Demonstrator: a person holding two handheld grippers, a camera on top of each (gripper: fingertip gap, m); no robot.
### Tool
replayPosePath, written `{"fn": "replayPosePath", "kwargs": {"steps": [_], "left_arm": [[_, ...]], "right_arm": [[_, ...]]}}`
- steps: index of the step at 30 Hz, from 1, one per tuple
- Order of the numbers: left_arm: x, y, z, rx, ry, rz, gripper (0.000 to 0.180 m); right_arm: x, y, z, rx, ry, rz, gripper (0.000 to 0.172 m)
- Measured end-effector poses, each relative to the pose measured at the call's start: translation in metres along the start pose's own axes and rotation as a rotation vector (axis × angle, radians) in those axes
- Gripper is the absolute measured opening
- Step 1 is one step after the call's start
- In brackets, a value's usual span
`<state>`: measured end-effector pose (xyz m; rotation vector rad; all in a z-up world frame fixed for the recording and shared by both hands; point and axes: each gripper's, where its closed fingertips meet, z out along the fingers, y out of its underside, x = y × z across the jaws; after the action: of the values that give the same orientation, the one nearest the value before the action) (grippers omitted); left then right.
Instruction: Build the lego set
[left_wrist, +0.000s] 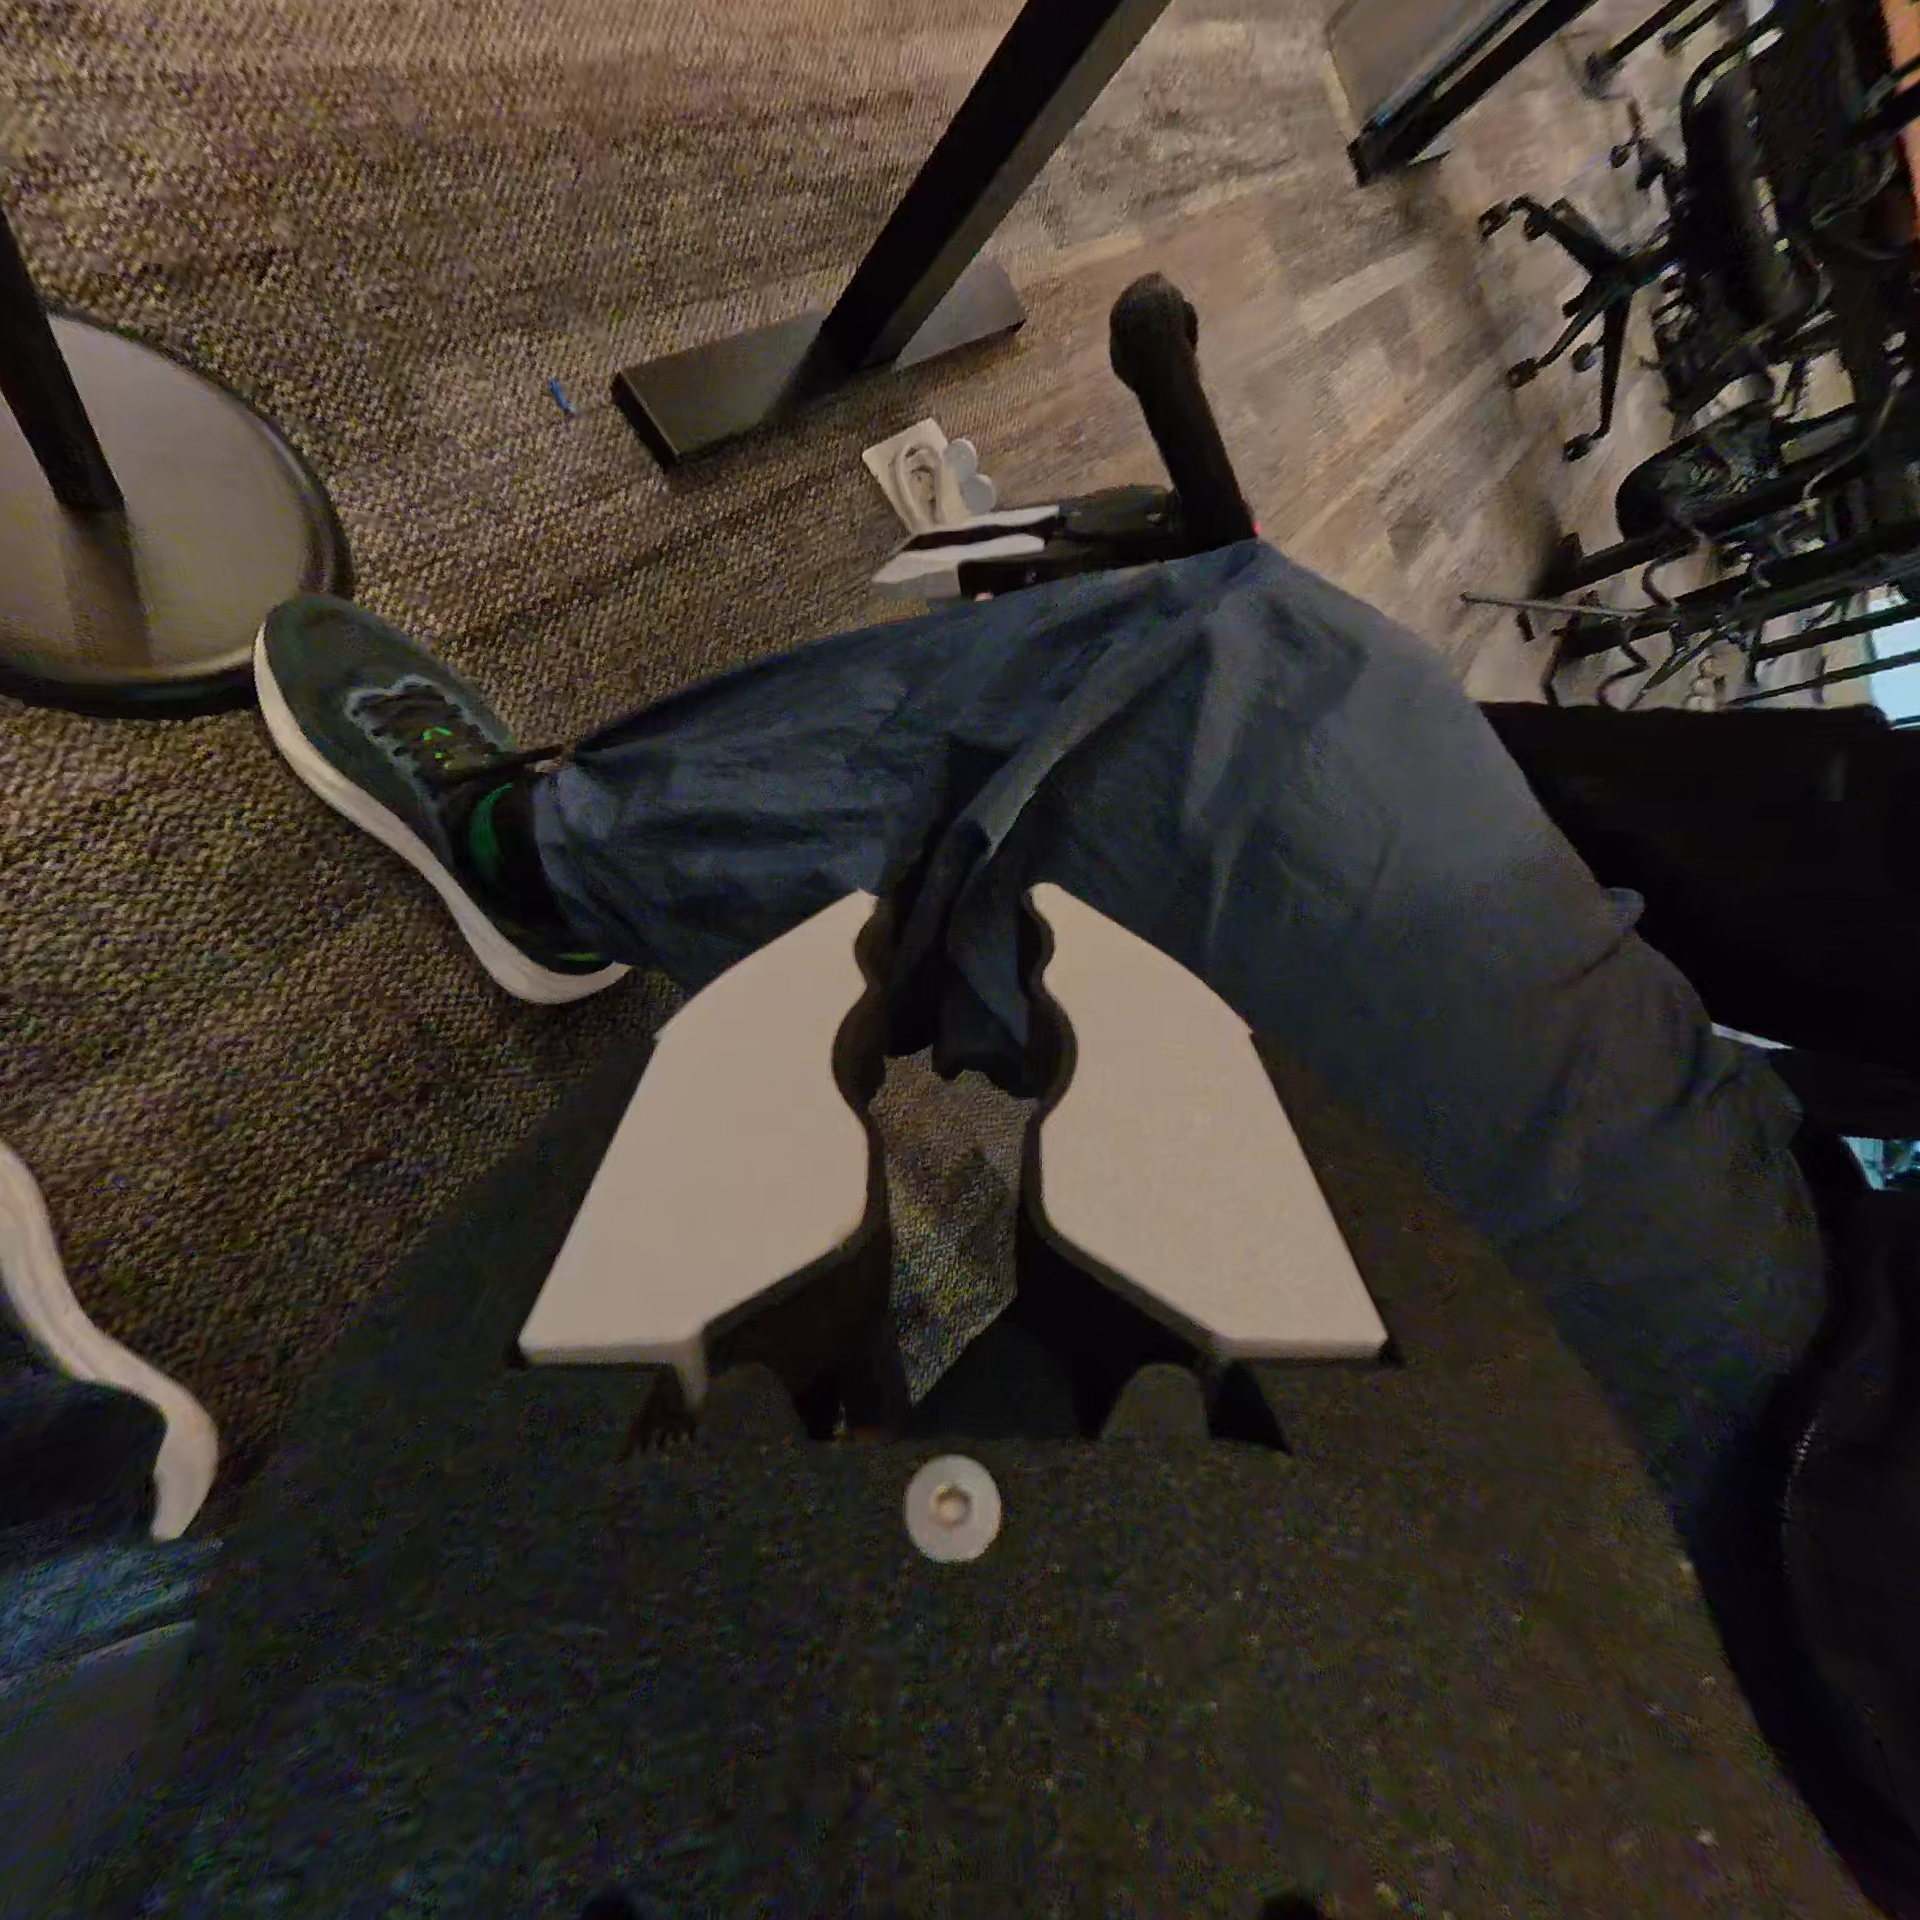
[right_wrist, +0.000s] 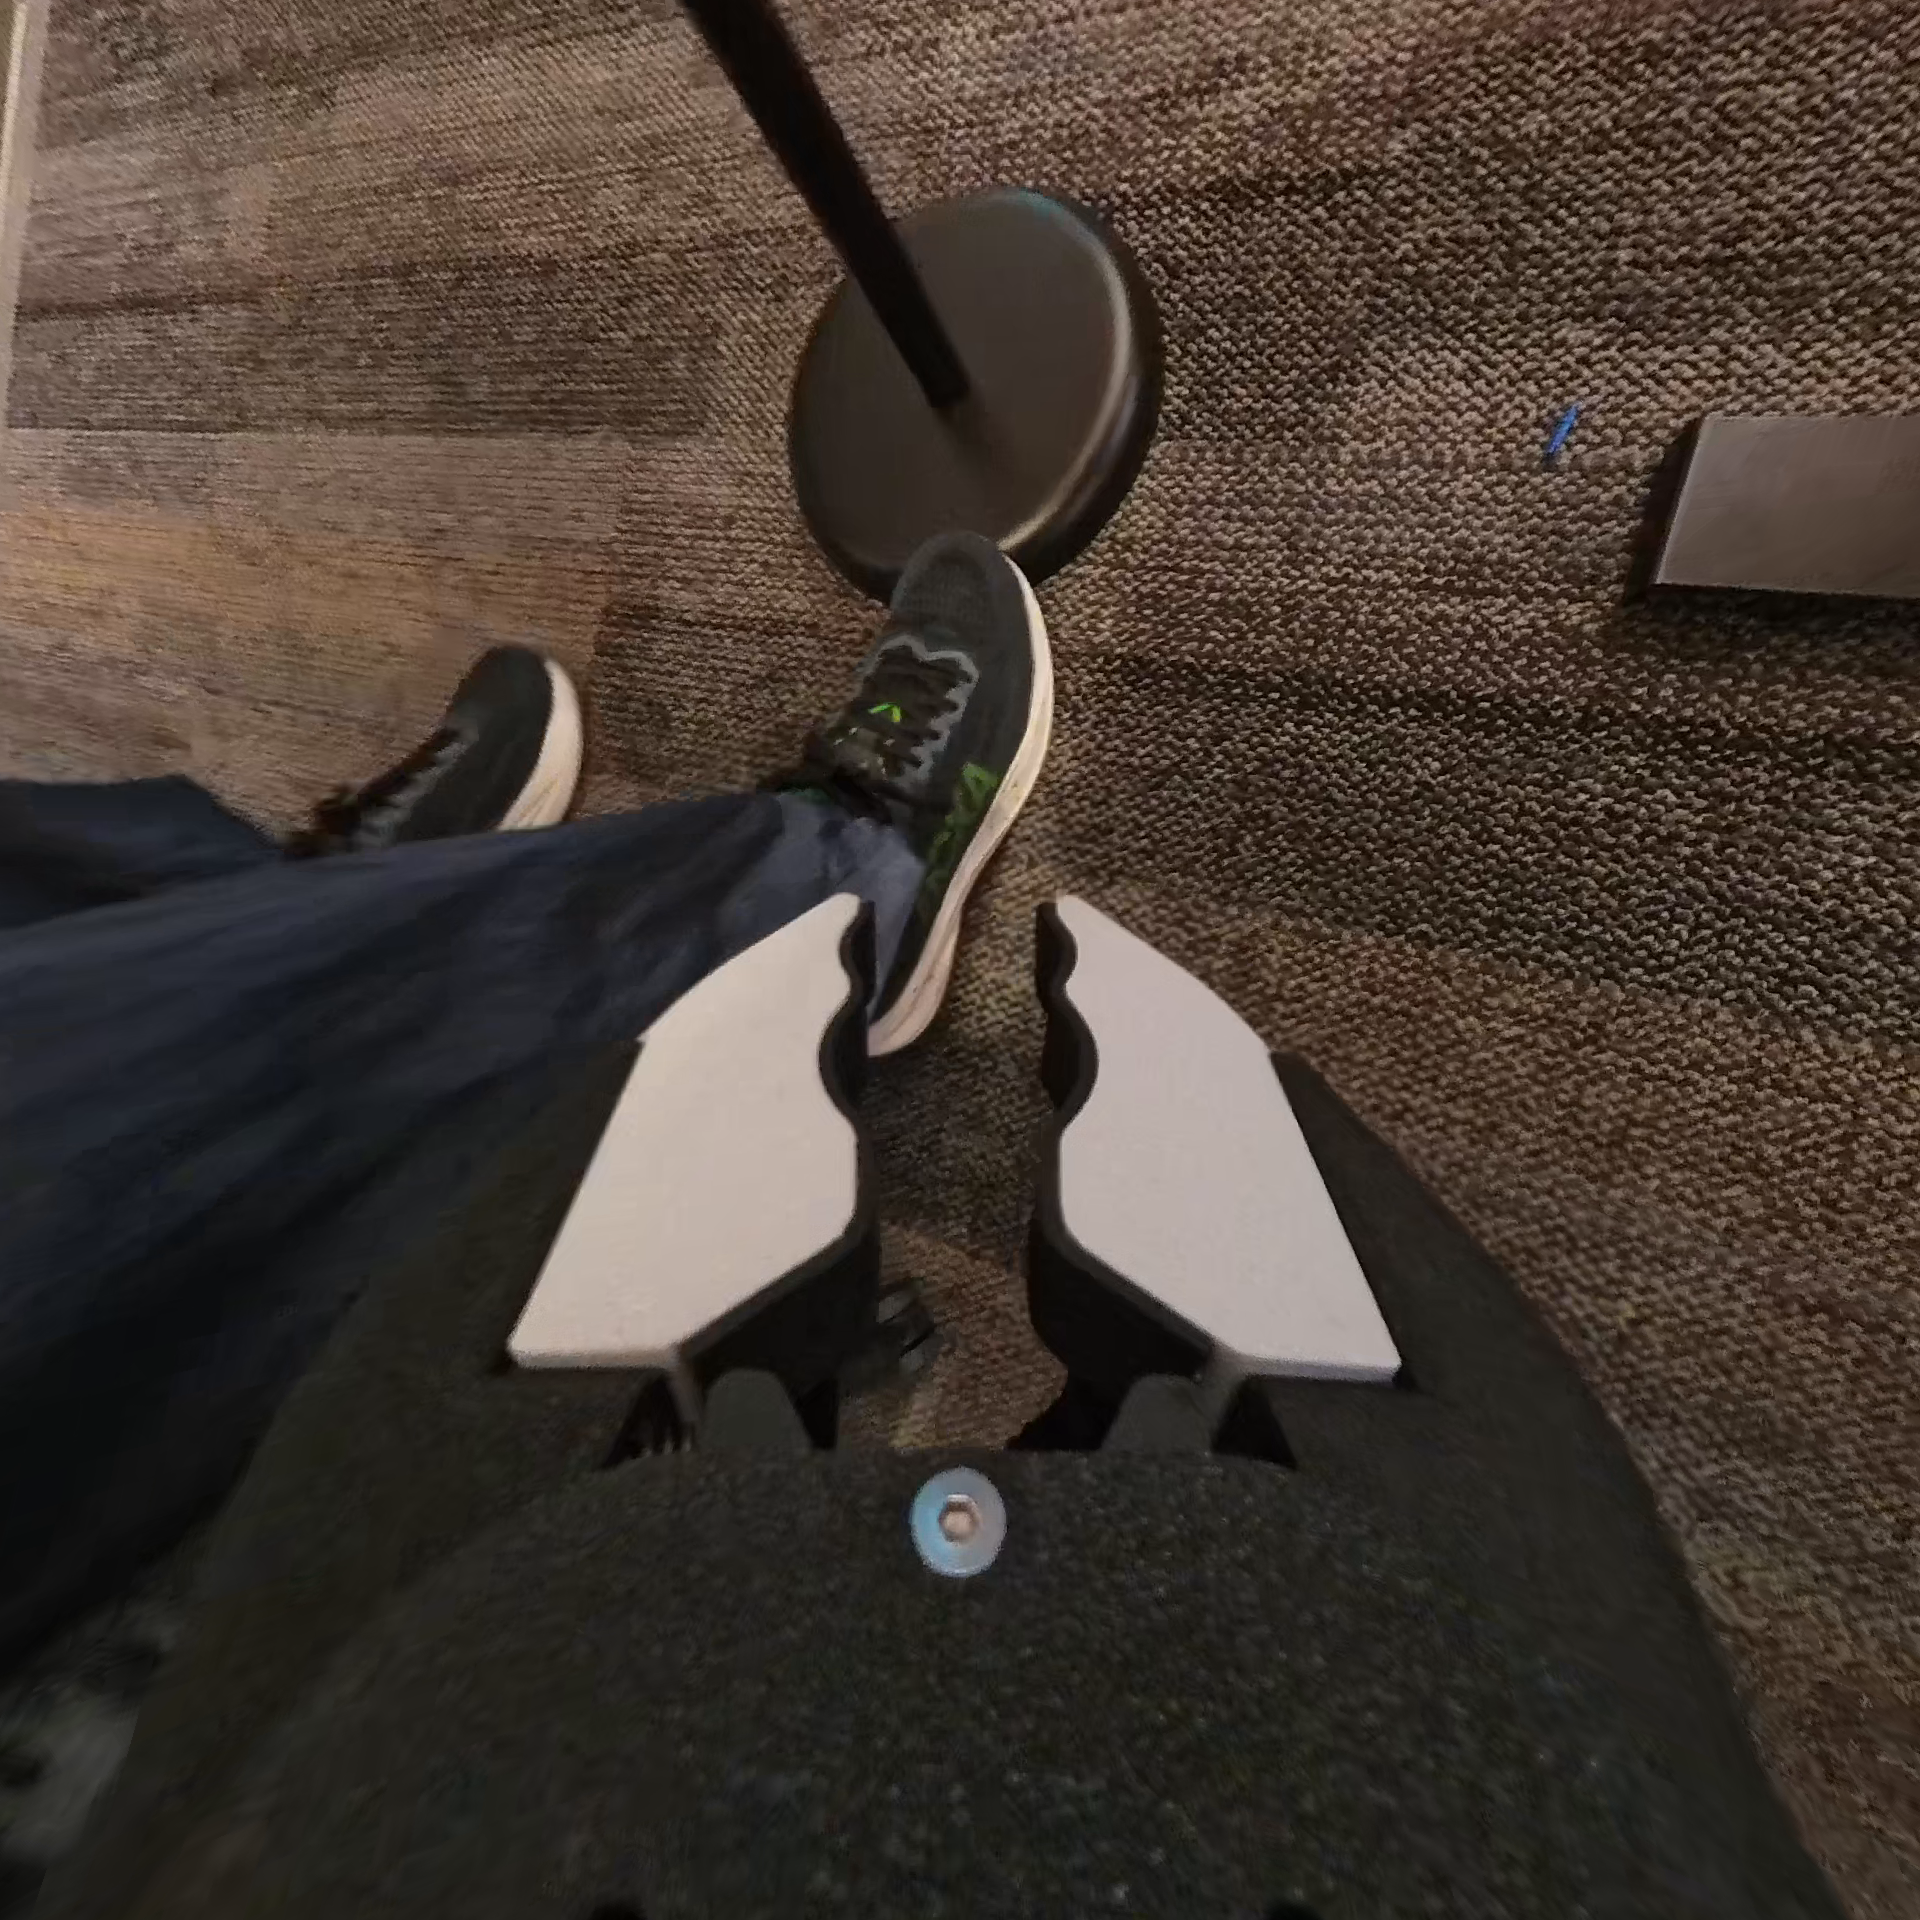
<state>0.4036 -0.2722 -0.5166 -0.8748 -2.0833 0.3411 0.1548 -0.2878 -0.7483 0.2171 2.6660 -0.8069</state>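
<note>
We see a fold of the dark blue trouser fabric (left_wrist: 971, 966) bunched between the left hand-held gripper (left_wrist: 951, 935) fingers, which look clamped on it above the person's leg. The right hand-held gripper (right_wrist: 951, 935) hangs apart over the carpet (right_wrist: 1455, 831), near a black shoe (right_wrist: 935, 748). We'd judge a gentle pinch wisest.

L gripper (left_wrist: 951, 935) pinching trouser fabric (left_wrist: 977, 966); R gripper (right_wrist: 951, 935) open.
</note>
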Motion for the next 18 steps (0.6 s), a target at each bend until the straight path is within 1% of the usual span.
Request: {"fn": "replayPosePath", "kwargs": {"steps": [1, 4, 5, 7, 9, 11, 13, 16, 18], "left_arm": [[0.001, -0.003, -0.001, -0.001, -0.008, -0.001, 0.023], [-0.001, -0.012, 0.002, 0.054, 0.004, 0.008, 0.022], [-0.006, -0.01, 0.005, 0.074, 0.012, 0.001, 0.022], [-0.022, -0.002, 0.009, 0.087, 0.051, -0.073, 0.022], [-0.047, 0.01, 0.003, 0.108, 0.043, -0.143, 0.022], [-0.077, 0.029, -0.011, 0.115, -0.006, -0.21, 0.022], [-0.107, 0.046, -0.034, 0.119, -0.083, -0.307, 0.022], [-0.147, 0.063, -0.07, 0.179, -0.202, -0.409, 0.021], [-0.167, 0.076, -0.088, 0.198, -0.255, -0.487, 0.021]], "right_arm": [[0.008, 0.0, 0.01, -0.001, 0.007, 0.0, 0.029], [0.035, 0.001, 0.044, -0.018, 0.037, 0.024, 0.03], [0.045, 0.001, 0.057, -0.023, 0.052, 0.032, 0.03], [0.067, -0.002, 0.083, -0.03, 0.083, 0.05, 0.03], [0.091, -0.007, 0.112, -0.039, 0.121, 0.067, 0.03], [0.117, -0.013, 0.141, -0.053, 0.166, 0.069, 0.03], [0.141, -0.02, 0.17, -0.08, 0.205, 0.062, 0.03], [0.174, -0.033, 0.212, -0.13, 0.278, 0.038, 0.029], [0.192, -0.039, 0.236, -0.172, 0.338, -0.009, 0.029]]}}
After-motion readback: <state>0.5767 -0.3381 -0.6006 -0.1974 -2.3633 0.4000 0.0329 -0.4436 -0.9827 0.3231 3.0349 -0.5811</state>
